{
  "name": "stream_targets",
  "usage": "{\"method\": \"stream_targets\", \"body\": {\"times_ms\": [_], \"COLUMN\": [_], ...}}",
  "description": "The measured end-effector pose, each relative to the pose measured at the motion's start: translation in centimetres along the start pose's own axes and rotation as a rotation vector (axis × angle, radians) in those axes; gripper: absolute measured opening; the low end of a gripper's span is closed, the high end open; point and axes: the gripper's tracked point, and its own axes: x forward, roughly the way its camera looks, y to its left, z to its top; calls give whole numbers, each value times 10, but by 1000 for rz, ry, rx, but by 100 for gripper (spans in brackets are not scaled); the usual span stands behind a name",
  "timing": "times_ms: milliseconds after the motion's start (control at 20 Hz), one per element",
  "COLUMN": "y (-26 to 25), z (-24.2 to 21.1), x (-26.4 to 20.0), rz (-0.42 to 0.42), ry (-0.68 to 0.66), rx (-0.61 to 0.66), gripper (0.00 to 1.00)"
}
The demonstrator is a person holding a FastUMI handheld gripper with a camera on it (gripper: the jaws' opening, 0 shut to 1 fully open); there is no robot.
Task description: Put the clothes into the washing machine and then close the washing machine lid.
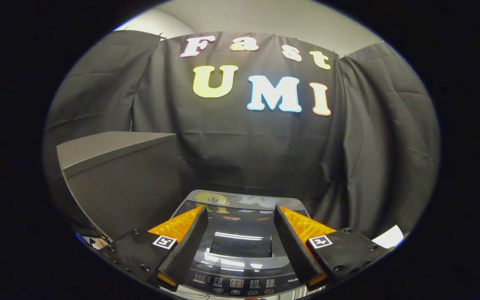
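A grey cabinet point(119, 175) is standing at ten o'clock of the tool point(240, 214). The tool is hovering wide and holding nothing, its fingers point(190, 241) flanking the washer point(240, 283), whose glass lid point(240, 233) is lying shut. No clothes are visible, so the job seems nearly finished; next, I judge, is backing away.

grey cabinet point(115, 175), white paper point(389, 237)

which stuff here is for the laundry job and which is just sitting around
For the job:
- grey top-loading washing machine, glossy dark lid down
- open, empty gripper above the lid

Just there:
- dark grey box-like cabinet beside the machine
- white sheet
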Motion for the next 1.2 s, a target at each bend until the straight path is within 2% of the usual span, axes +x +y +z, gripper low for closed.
{"method": "stream_targets", "body": {"times_ms": [200, 500, 650, 1050, 1200], "y": [18, 46, 51, 69, 65], "z": [11, 12, 19, 41, 43], "x": [-50, -109, -119, -128, -131], "rz": [13, 48, 44, 55, 33], "ry": [-73, -104, -120, -184, -198], "rx": [-2, 9, -41, -66, -39], "gripper": [100, 100, 100, 100, 100]}}
